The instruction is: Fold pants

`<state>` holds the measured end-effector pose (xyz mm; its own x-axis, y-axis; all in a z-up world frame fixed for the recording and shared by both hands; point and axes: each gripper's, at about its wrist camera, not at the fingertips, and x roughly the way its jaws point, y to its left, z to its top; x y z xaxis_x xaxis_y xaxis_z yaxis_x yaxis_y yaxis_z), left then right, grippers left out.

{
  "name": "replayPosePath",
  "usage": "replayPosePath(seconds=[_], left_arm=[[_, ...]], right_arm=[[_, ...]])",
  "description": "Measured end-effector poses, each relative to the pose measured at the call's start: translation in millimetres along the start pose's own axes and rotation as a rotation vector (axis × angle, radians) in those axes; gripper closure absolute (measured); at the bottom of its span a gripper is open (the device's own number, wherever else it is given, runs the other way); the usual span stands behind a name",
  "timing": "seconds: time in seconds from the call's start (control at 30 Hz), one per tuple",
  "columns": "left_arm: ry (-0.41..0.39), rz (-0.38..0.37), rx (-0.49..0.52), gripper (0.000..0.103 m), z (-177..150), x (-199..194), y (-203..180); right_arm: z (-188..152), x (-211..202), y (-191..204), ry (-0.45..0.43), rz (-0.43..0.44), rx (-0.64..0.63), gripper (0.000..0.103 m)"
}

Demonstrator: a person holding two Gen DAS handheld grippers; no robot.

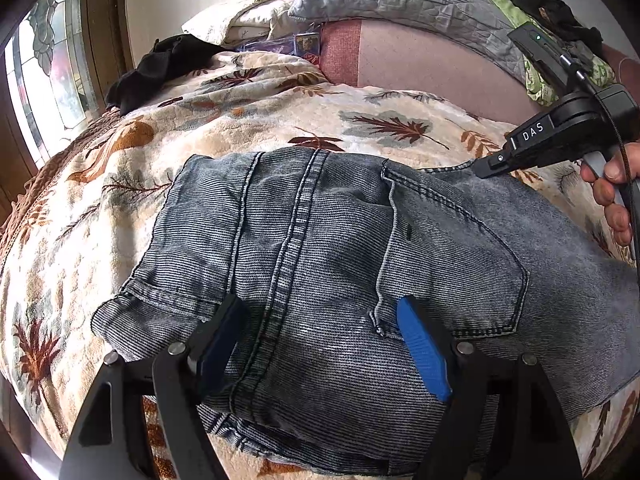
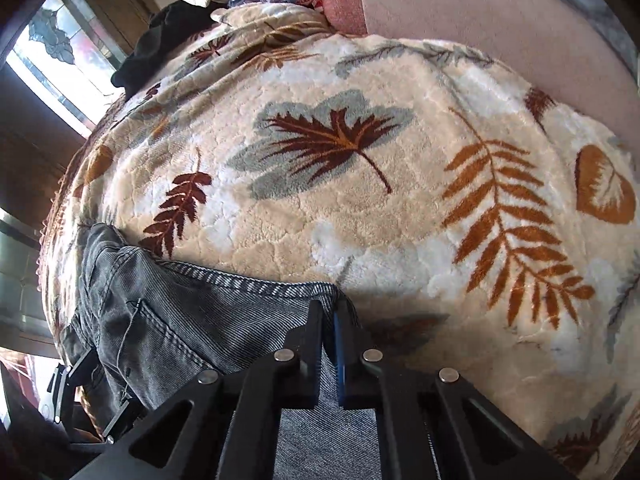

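Pants [image 1: 320, 240] flat on blanket [image 1: 240, 120] | waistband toward left tool [image 1: 316, 340] | legs rightward

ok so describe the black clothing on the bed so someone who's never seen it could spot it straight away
Start at the leaf-patterned blanket covering the bed and follow it to the far corner beside the stained-glass window. There a crumpled black garment lies on the blanket's edge, just before the cream pillows. It is plain black, unlike the grey-blue jeans spread nearer.
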<state>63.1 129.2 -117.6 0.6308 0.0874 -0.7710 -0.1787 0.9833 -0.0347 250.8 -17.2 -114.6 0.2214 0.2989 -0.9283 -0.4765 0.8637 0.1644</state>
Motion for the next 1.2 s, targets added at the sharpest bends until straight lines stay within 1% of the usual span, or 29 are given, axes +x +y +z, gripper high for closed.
replayPosePath(seconds=[0.1, 0.13, 0.2, 0.23, 0.27, 0.33, 0.43, 0.47, 0.53, 0.6, 0.67, 0.73, 0.8, 0.83, 0.9, 0.93, 1.0, 1.1, 1.17, 1.2], left_arm=[[-0.002, 0.007, 0.000, 0.024, 0, 0, -1], [-0.002, 0.010, 0.002, 0.023, -1, 1, -1], [-0.004, 0.015, 0.008, 0.023, -1, 1, -2], [-0.005, 0.017, 0.011, 0.023, -1, 2, -3], [-0.006, 0.019, 0.014, 0.023, -1, 2, -3], [-0.008, 0.018, 0.012, 0.023, -2, 1, -2], [-0.006, 0.020, 0.008, 0.023, -1, 2, -3], [-0.005, 0.021, 0.006, 0.023, -1, 2, -3], [-0.003, 0.024, 0.003, 0.022, -1, 2, -4], [-0.003, 0.027, 0.001, 0.022, -1, 2, -4], [-0.003, 0.032, 0.001, 0.022, -1, 2, -5], [-0.004, 0.032, 0.002, 0.021, -1, 2, -4], [-0.007, 0.035, 0.006, 0.021, -1, 2, -5], [-0.005, 0.039, 0.009, 0.021, -1, 3, -6], [-0.007, 0.041, 0.005, 0.020, -1, 3, -7], [-0.008, 0.042, 0.004, 0.019, 0, 3, -7], [-0.012, 0.042, 0.002, 0.019, 0, 2, -7], [-0.020, 0.033, -0.008, 0.019, 0, -1, -6], [-0.029, 0.034, -0.015, 0.019, -1, -3, -6], [-0.033, 0.036, -0.018, 0.019, -2, -4, -7]], right_arm=[[2, -8, 11, -0.076, -0.082, -0.059, 0.098], [2, -2, 12, -0.073, -0.101, -0.069, 0.098], [0, 19, 8, -0.025, -0.149, -0.088, 0.098], [-3, 28, 6, -0.013, -0.158, -0.091, 0.098], [-4, 29, 4, -0.030, -0.143, -0.073, 0.098], [-4, 17, -6, -0.063, -0.085, -0.008, 0.097], [-7, -13, -19, -0.113, -0.046, 0.060, 0.097], [-10, -24, -24, -0.123, -0.008, 0.088, 0.097], [-20, -38, -30, -0.118, 0.074, 0.138, 0.097], [-31, -41, -27, -0.105, 0.123, 0.149, 0.097], [-41, -34, -27, -0.068, 0.105, 0.148, 0.097], [-50, -21, -30, -0.027, 0.052, 0.136, 0.097], [-59, -1, -37, 0.040, -0.020, 0.123, 0.096], [-61, 3, -41, 0.039, -0.013, 0.123, 0.096], [-60, -3, -46, 0.020, -0.009, 0.153, 0.096], [-60, -10, -47, 0.003, -0.023, 0.167, 0.096], [-68, -30, -48, -0.051, 0.005, 0.172, 0.096], [-100, -60, -48, -0.099, 0.052, 0.191, 0.096], [-126, -74, -59, -0.124, 0.052, 0.226, 0.096], [-139, -79, -70, -0.130, 0.048, 0.264, 0.096]])
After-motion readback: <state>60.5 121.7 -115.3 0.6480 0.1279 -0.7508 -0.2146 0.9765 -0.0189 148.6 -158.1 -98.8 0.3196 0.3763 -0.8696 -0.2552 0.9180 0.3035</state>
